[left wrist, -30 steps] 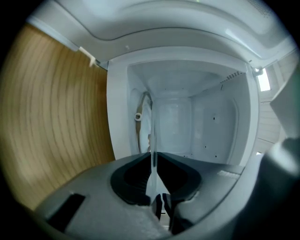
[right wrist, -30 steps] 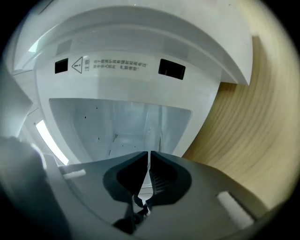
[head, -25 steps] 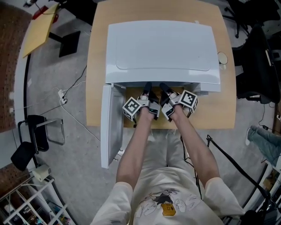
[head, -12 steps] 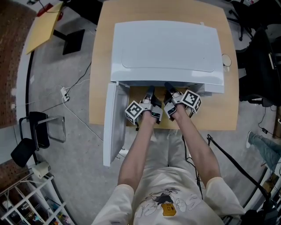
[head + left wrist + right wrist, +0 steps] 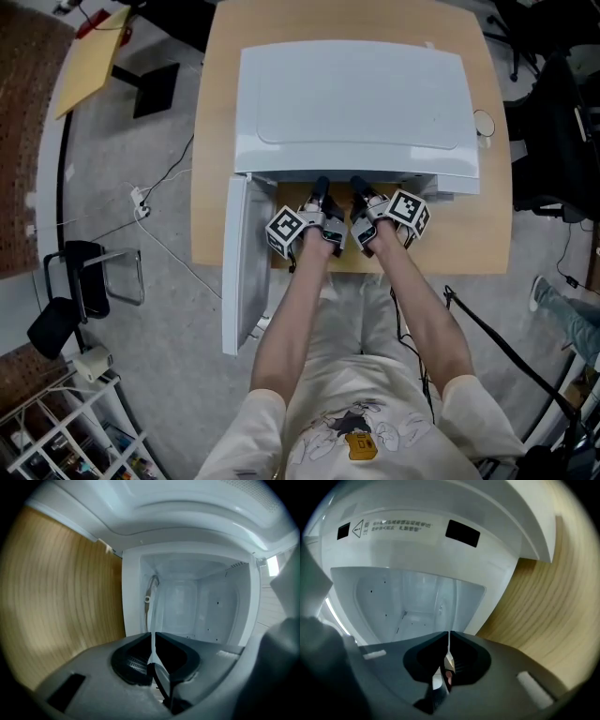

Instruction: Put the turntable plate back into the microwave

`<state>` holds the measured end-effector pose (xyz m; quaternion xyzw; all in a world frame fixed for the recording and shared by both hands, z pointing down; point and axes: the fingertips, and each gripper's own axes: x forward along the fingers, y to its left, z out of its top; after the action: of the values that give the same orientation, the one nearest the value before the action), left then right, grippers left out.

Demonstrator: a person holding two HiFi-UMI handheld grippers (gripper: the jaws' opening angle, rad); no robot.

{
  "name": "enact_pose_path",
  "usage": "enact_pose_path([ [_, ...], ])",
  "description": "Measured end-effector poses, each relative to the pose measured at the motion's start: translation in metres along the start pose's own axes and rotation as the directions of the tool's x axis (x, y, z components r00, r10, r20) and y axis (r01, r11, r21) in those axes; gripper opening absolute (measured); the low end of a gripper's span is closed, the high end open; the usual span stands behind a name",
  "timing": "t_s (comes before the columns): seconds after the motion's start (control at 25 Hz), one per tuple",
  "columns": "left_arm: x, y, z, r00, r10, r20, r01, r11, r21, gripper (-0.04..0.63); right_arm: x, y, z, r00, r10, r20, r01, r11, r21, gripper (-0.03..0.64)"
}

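The white microwave point(image 5: 352, 103) stands on a wooden table point(image 5: 211, 141) with its door point(image 5: 242, 267) swung open to the left. Both grippers reach side by side into its mouth. In the left gripper view the clear glass turntable plate point(image 5: 151, 602) shows edge-on, running from the jaws into the cavity point(image 5: 187, 602). My left gripper point(image 5: 153, 641) point(image 5: 320, 194) is closing on the plate's rim. My right gripper point(image 5: 448, 644) point(image 5: 358, 194) has a thin glass edge point(image 5: 448, 657) between its jaws, which are opening slightly. Most of the plate is hard to make out.
The cavity's back wall point(image 5: 412, 602) and ceiling are bare white. A warning label point(image 5: 391, 526) sits on the frame above the opening. Around the table lie floor cables point(image 5: 155, 202), a black chair point(image 5: 80, 281) at left and a wire rack point(image 5: 66, 431).
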<state>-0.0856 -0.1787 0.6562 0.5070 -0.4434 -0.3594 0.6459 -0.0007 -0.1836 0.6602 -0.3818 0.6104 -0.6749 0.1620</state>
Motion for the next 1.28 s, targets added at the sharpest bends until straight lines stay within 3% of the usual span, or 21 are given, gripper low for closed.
enact_pose_path([
  [0.16,0.002,0.002,0.003,0.999,0.032,-0.007,-0.032,0.999,0.025,0.016,0.001,0.000,-0.003,1.000,-0.016,-0.005,0.016,1.000,-0.016,0.020],
  [0.36,0.010,-0.001,0.004,0.999,0.034,-0.020,-0.034,0.999,0.008,0.018,0.001,0.014,0.008,0.998,0.007,0.068,-0.005,1.000,-0.019,0.008],
  [0.52,0.011,-0.002,0.009,0.999,0.044,-0.017,-0.044,0.999,0.021,0.021,0.014,0.019,0.012,1.000,-0.024,0.015,0.025,0.997,-0.078,0.008],
  [0.8,0.008,-0.001,0.006,0.999,0.036,-0.005,-0.036,0.999,-0.030,0.021,-0.001,0.010,0.001,0.999,-0.037,0.033,0.038,0.999,-0.023,0.008],
  [1.04,-0.002,-0.008,-0.001,1.000,0.023,-0.014,-0.023,1.000,-0.019,0.020,-0.002,-0.004,0.004,0.996,-0.056,0.062,0.055,0.998,0.023,0.008],
  [1.28,-0.027,-0.019,-0.016,0.999,-0.012,-0.045,0.012,1.000,0.016,0.020,0.010,0.001,0.003,0.997,-0.063,0.054,0.062,0.998,0.008,0.006],
])
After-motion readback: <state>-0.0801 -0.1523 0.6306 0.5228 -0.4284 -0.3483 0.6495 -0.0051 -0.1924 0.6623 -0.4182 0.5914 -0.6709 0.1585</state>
